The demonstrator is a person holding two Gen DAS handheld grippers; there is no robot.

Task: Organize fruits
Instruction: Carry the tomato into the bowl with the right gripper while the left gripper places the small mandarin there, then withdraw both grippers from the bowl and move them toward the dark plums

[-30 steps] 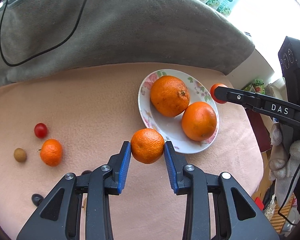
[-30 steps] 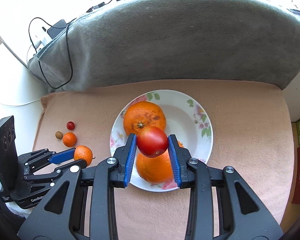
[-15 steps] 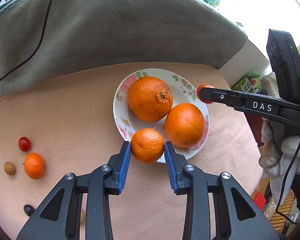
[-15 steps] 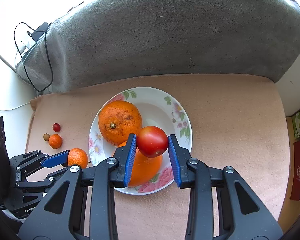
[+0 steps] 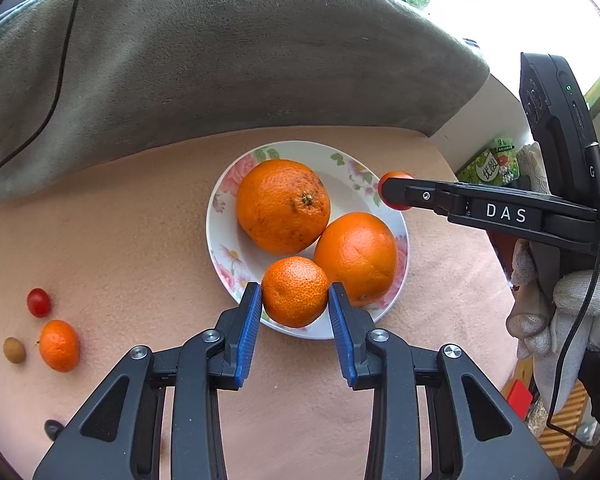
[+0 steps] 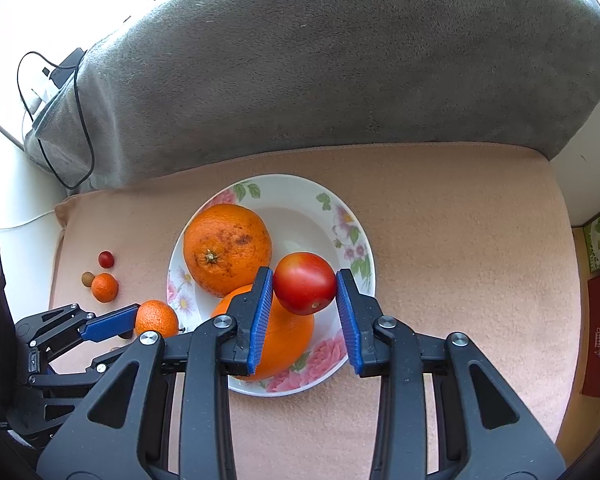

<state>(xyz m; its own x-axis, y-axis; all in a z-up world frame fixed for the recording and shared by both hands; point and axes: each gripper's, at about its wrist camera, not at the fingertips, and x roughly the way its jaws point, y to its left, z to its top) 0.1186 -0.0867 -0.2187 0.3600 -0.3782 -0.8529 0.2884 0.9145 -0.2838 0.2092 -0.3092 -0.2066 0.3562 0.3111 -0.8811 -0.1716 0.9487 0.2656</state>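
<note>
Both grippers hold fruit over a floral plate on a peach-coloured mat.

The left gripper (image 5: 295,312) is clenched on a small mandarin (image 5: 295,291) above the plate's (image 5: 220,216) near rim; whether the fruit touches the plate cannot be told. The right gripper (image 6: 304,300) grasps a red tomato (image 6: 304,283) over the plate's right side; in the left wrist view its finger covers most of that tomato (image 5: 392,178). Two large oranges lie on the plate: a blemished orange (image 5: 283,206) at the back, and a smooth orange (image 5: 356,258) touching it, half hidden by the right gripper's finger in its own view. Left of the plate, well apart, sit a cherry tomato (image 5: 39,302), a second mandarin (image 5: 59,345) and a small brown fruit (image 5: 14,350). A dark object (image 5: 53,429) at the left gripper's edge is cut off and unclear. A grey blanket (image 6: 340,72) lies behind the mat (image 5: 100,240).
</note>
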